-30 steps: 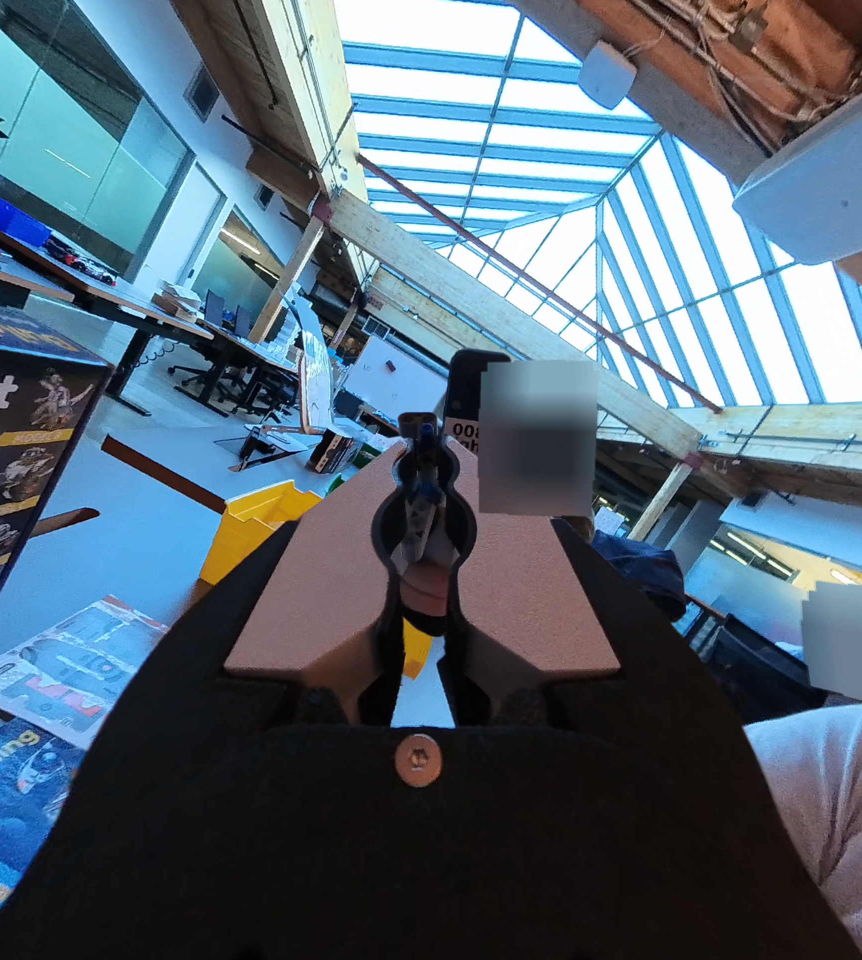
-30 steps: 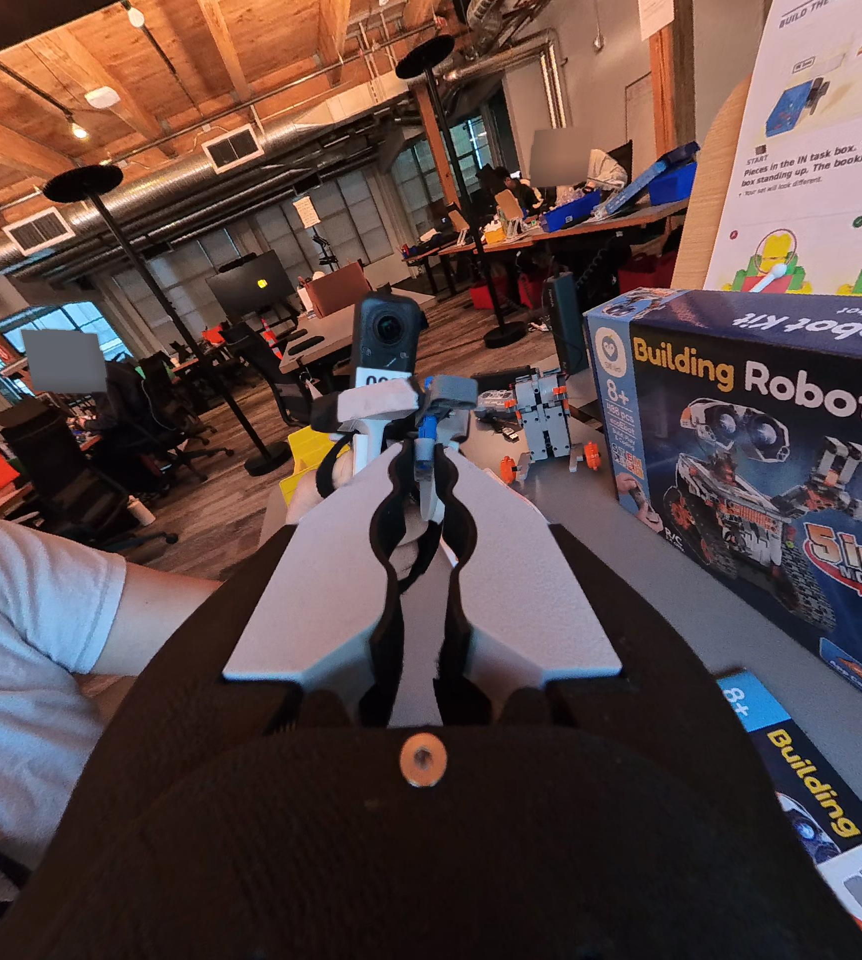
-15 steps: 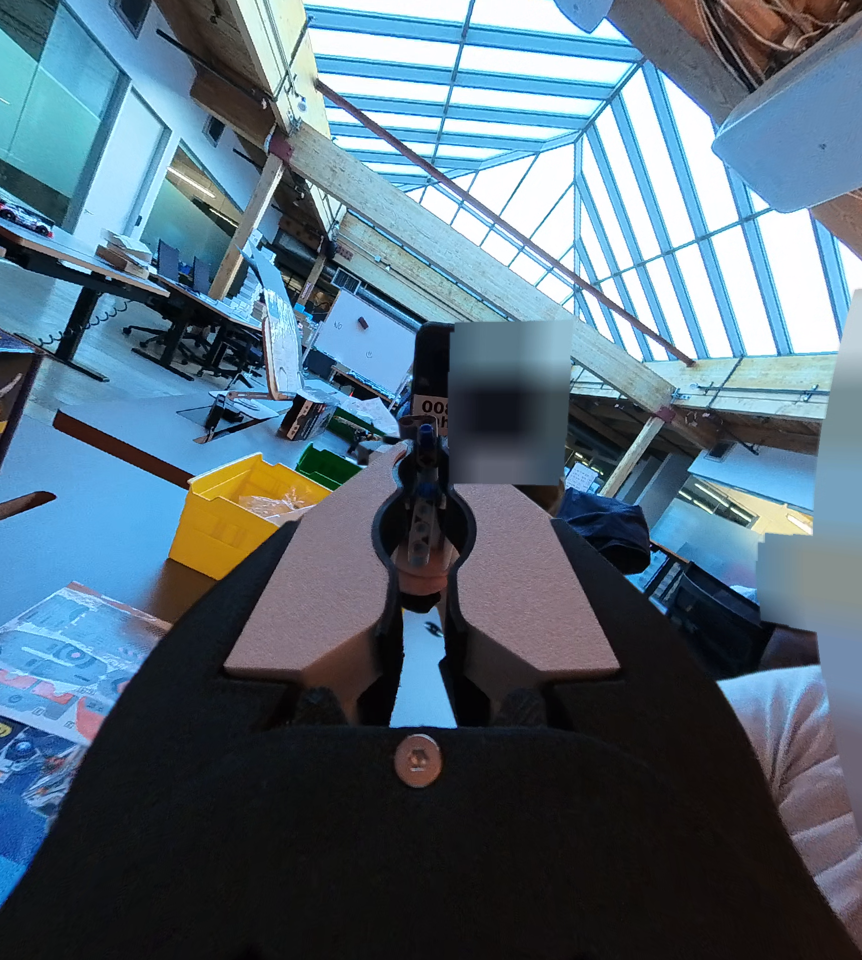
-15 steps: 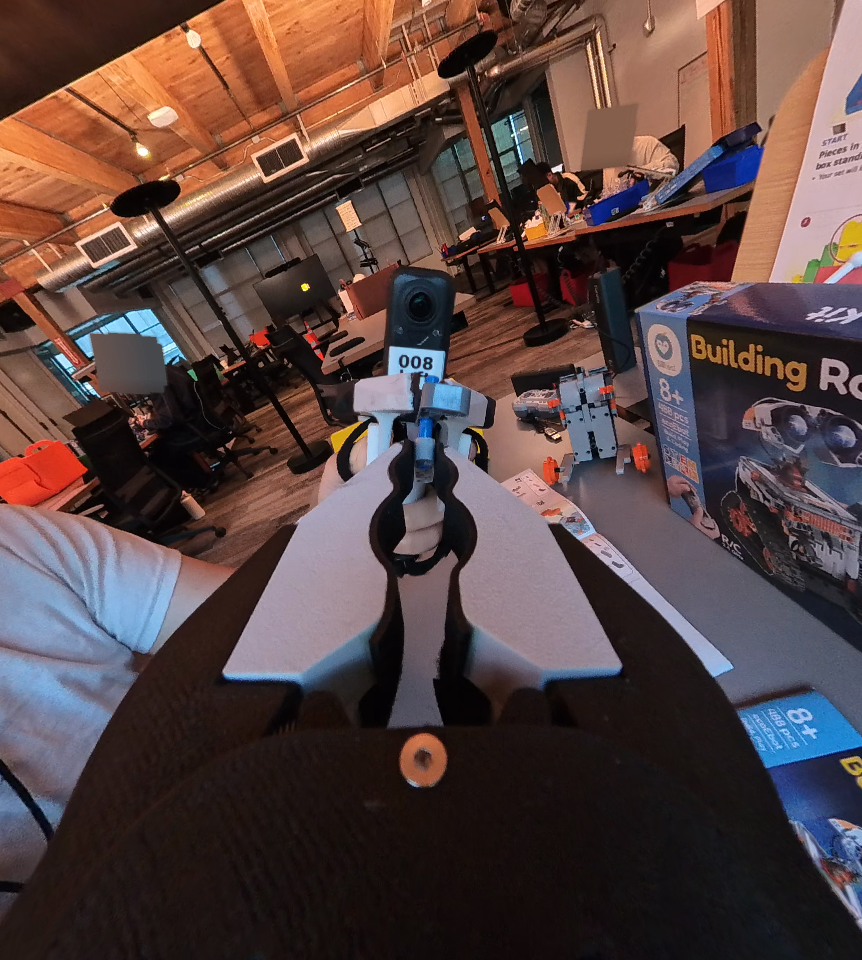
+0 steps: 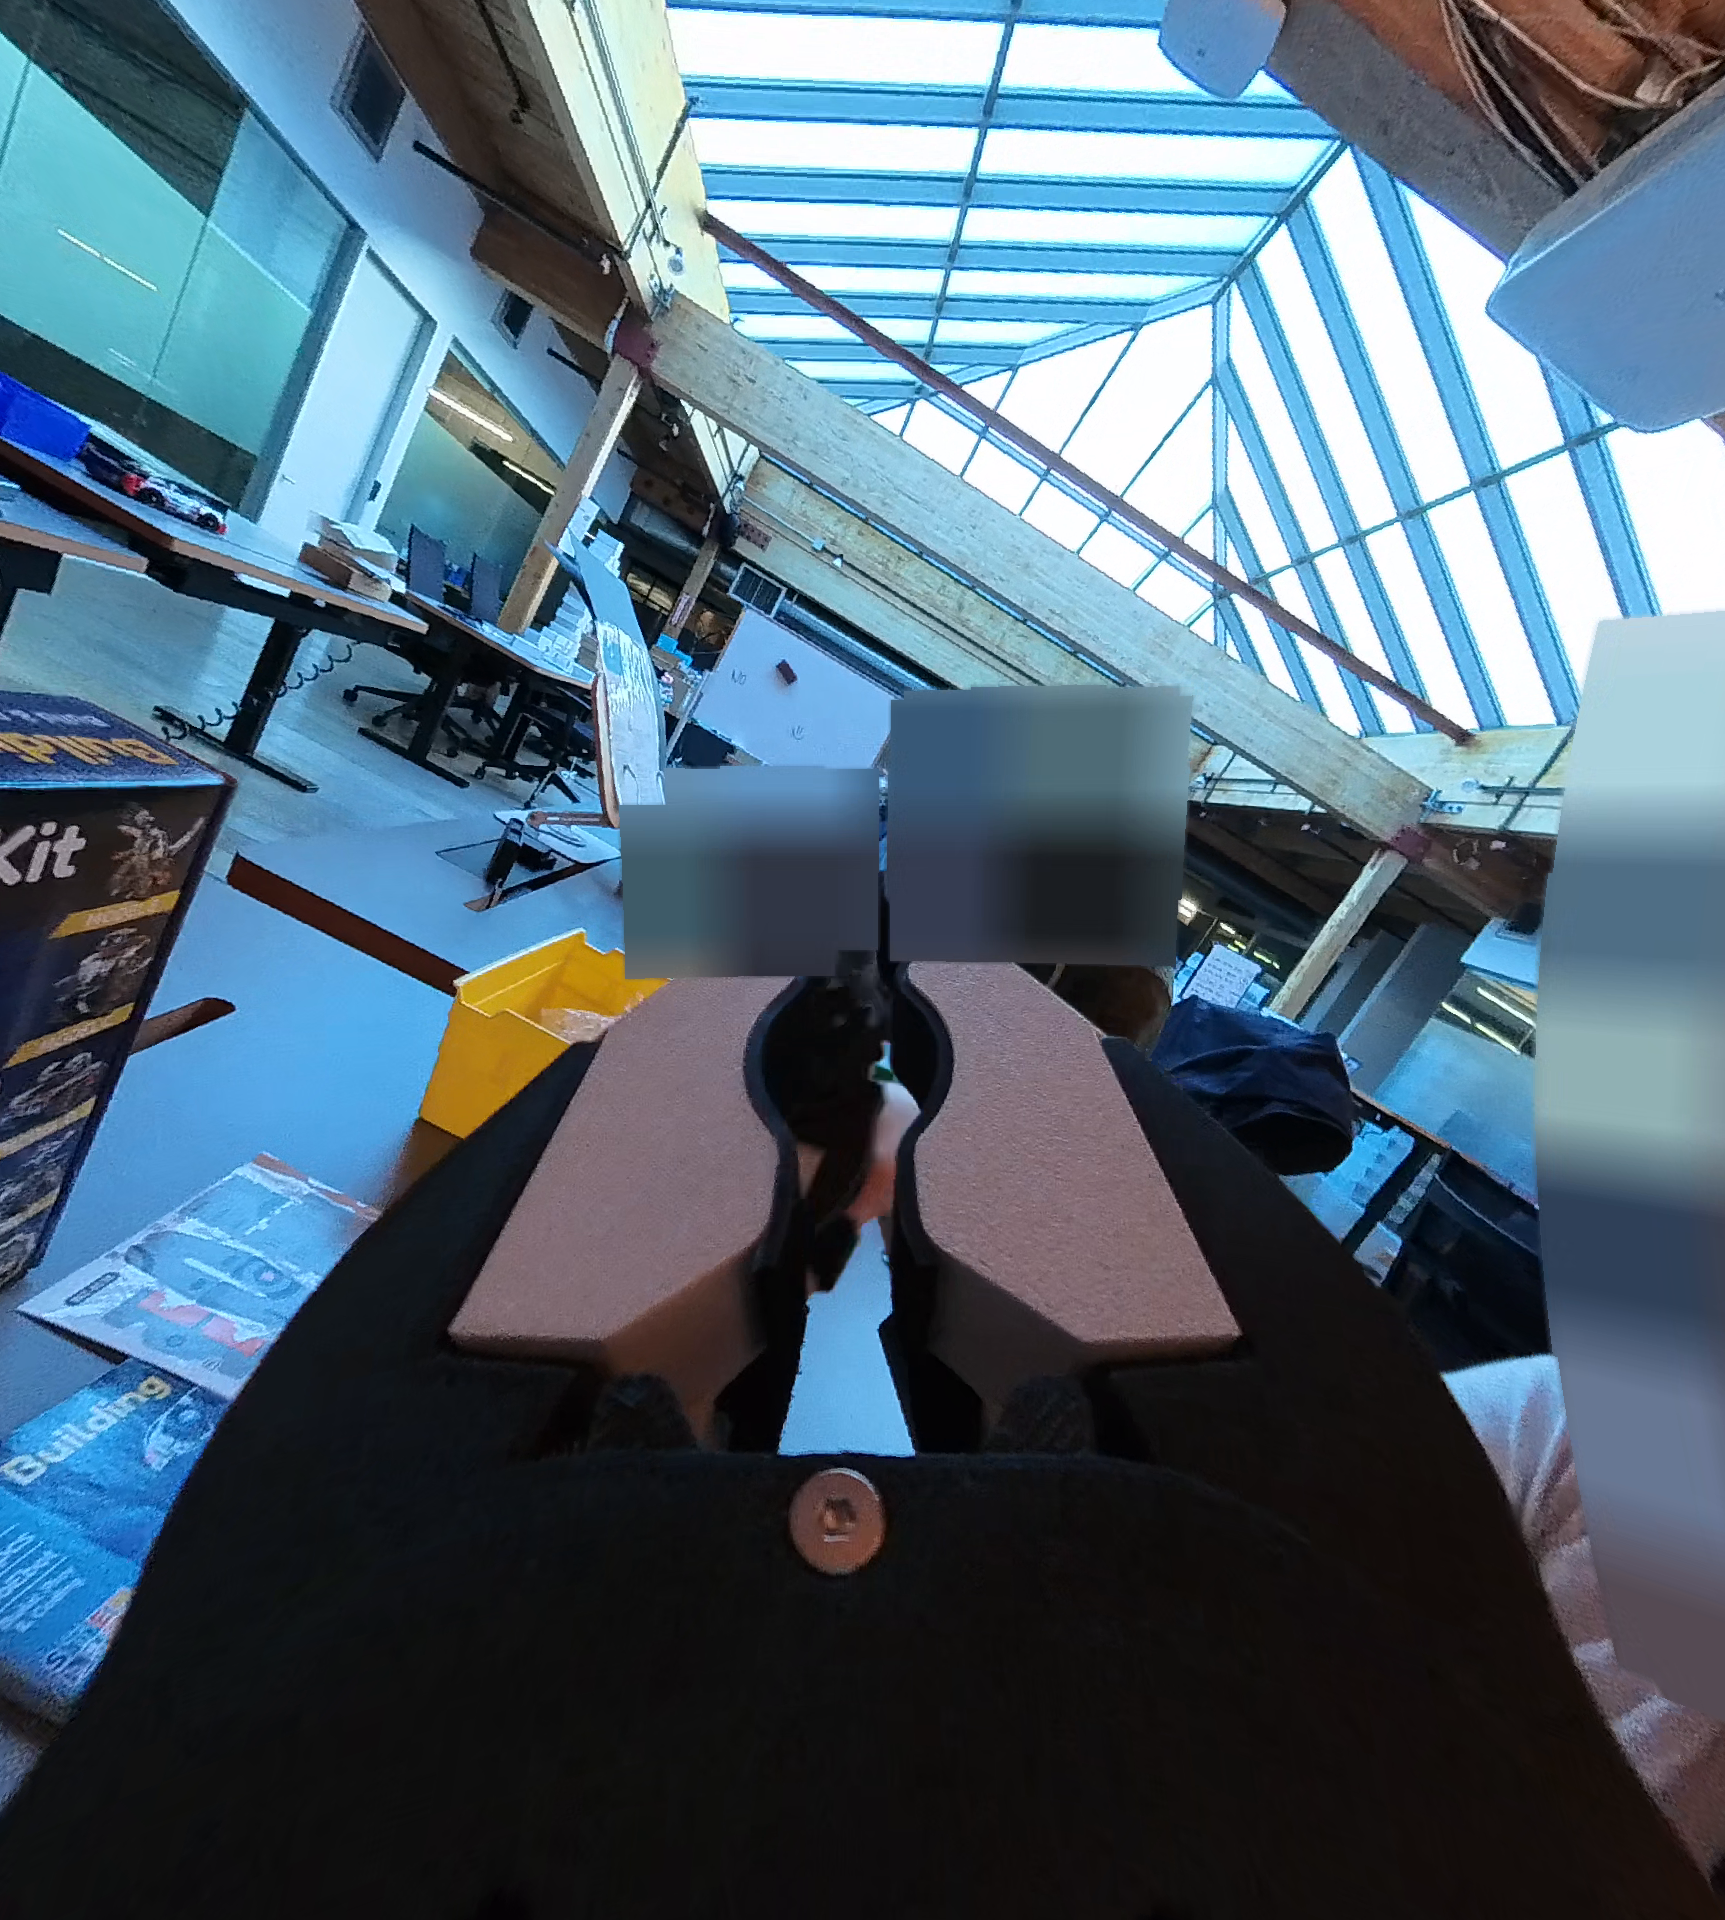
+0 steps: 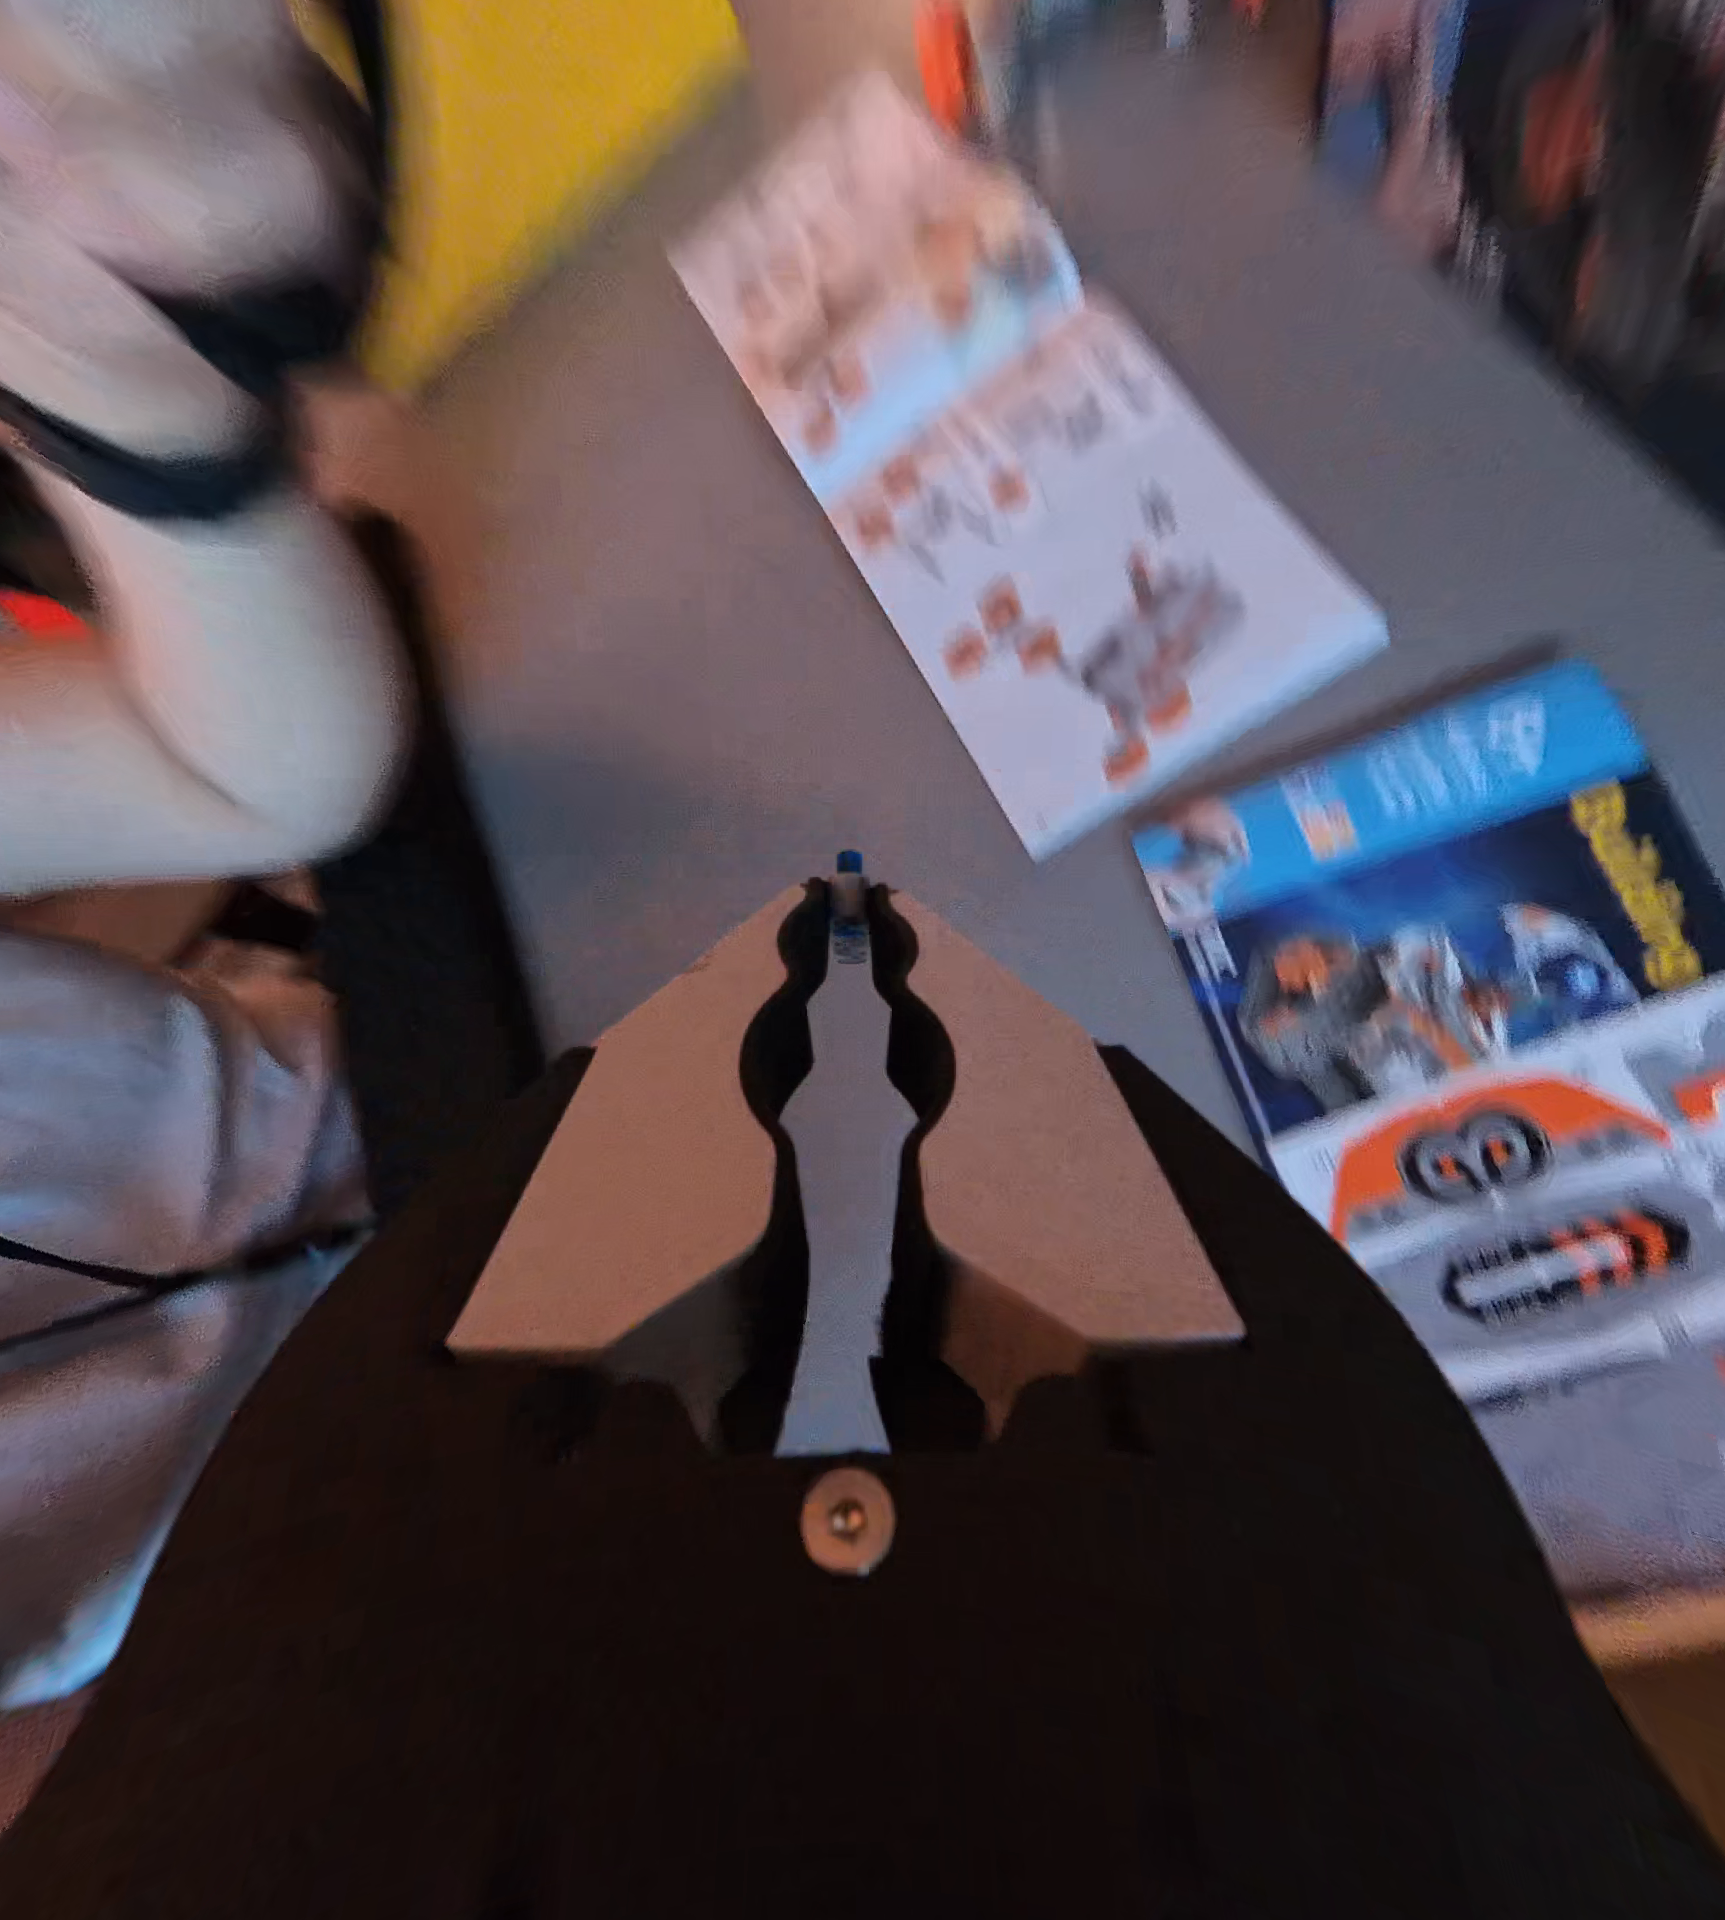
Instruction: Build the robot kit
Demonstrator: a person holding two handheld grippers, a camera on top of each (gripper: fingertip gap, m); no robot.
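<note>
Half a second before, both grippers met nose to nose on one small grey-and-blue part. They had since split: my right gripper (image 6: 846, 902) swung down toward the table (image 6: 650, 665), view badly motion-blurred, and it kept the part. Left view tilted back toward the skylight, and the kit box (image 5: 27, 997) was back in frame at its left.

Right gripper: jaws nearly closed, tips clamped on the small pin (image 6: 847, 920), white-grey body with a blue end poking past the tips. It hung over bare grey table, not touching it as far as I could tell.

Left gripper (image 5: 842, 992): jaws a narrow gap apart. Something dark and blurred sat in the gap near the tips; I couldn't tell whether it was gripped or just behind the jaws, so the grip state was unclear. The tip area was partly under a mosaic patch.

Outward from the right gripper: an open instruction sheet (image 6: 1024, 468) ahead and to the right, a blue booklet (image 6: 1440, 883) nearer on the right, more printed sheets (image 6: 1585, 1247) beside that. Yellow bin (image 6: 525, 166) at upper left, the person's pale sleeve (image 6: 110, 644) along the left edge.

Outward from the left gripper: the yellow bin (image 5: 515, 1039) just left of the tips, a leaflet (image 5: 203, 1288) and the blue booklet (image 5: 58, 1527) lower left.
</note>
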